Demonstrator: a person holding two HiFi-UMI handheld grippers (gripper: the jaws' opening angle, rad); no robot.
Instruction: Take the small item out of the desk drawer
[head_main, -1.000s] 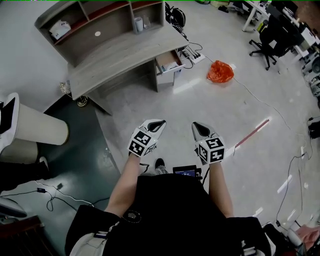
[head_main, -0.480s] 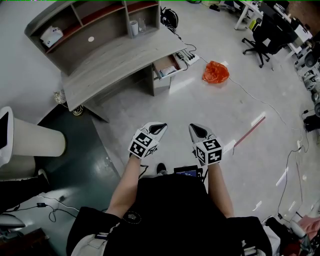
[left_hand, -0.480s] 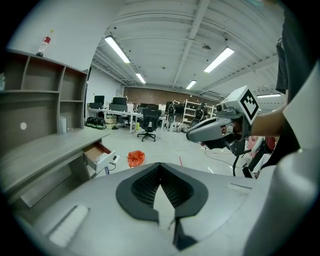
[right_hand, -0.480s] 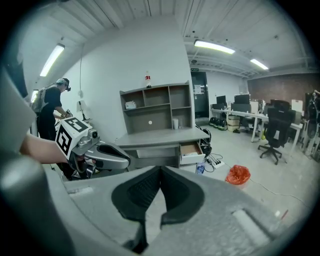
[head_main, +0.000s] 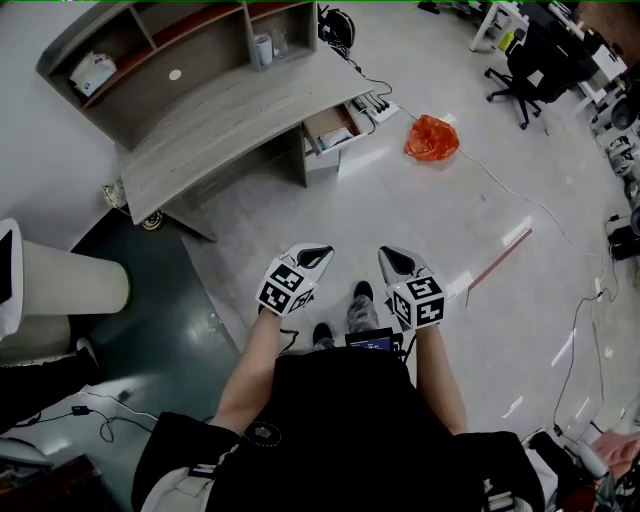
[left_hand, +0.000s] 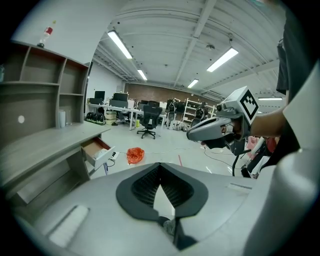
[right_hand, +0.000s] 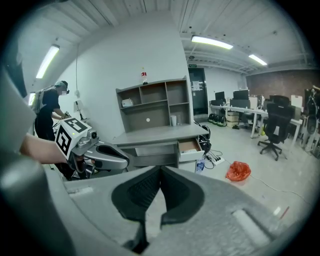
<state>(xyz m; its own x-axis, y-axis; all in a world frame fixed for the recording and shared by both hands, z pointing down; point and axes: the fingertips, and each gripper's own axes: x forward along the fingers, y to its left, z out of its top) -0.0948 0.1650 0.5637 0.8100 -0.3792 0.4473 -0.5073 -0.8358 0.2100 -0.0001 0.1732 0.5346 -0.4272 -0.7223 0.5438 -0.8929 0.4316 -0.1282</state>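
- Pale office floor, head view: grey wooden desk with shelf unit (head_main: 225, 110) stands well ahead. Its open drawer (head_main: 330, 122) holds a small pale item (head_main: 341, 134), too small to identify. Left gripper (head_main: 317, 251) and right gripper (head_main: 391, 256) are side by side, well apart from it.
- Left gripper view: jaws together, nothing between.
- Right gripper view: jaws together, empty; drawer far off.

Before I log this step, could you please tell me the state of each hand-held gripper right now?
Left hand-held gripper: closed, holding nothing.
Right hand-held gripper: closed, holding nothing.
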